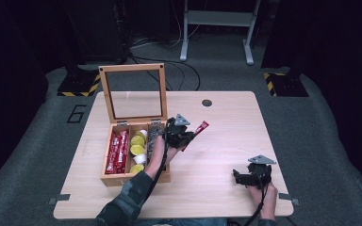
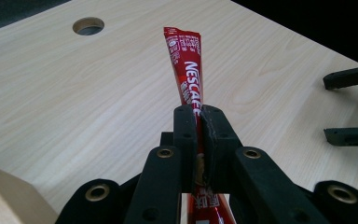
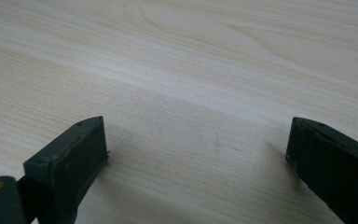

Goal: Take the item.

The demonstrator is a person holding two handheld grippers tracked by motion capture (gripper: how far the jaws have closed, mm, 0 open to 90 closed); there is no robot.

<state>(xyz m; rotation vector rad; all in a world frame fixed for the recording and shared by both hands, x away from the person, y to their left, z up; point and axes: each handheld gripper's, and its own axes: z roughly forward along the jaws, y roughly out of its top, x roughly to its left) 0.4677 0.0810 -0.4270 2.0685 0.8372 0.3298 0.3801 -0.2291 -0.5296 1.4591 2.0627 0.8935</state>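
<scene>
My left gripper (image 1: 190,136) hovers just right of the open wooden box (image 1: 107,178), shut on a red Nescafe stick sachet (image 1: 201,126). In the left gripper view the sachet (image 2: 185,65) stands up from between the closed jaws of the left gripper (image 2: 199,119), over bare table. My right gripper (image 1: 236,177) rests low at the table's front right, pointing left. Its jaws stand wide apart in the right gripper view, where the right gripper (image 3: 196,149) has nothing between them. The box holds several red sachets (image 1: 117,151) and yellow-green capsules (image 1: 137,149).
The box's glass lid (image 1: 133,92) stands upright at the back of it. A round cable hole (image 1: 207,102) lies in the light wooden table (image 1: 226,141) near its far edge. The right gripper's open fingers (image 2: 349,136) show at the right of the left gripper view.
</scene>
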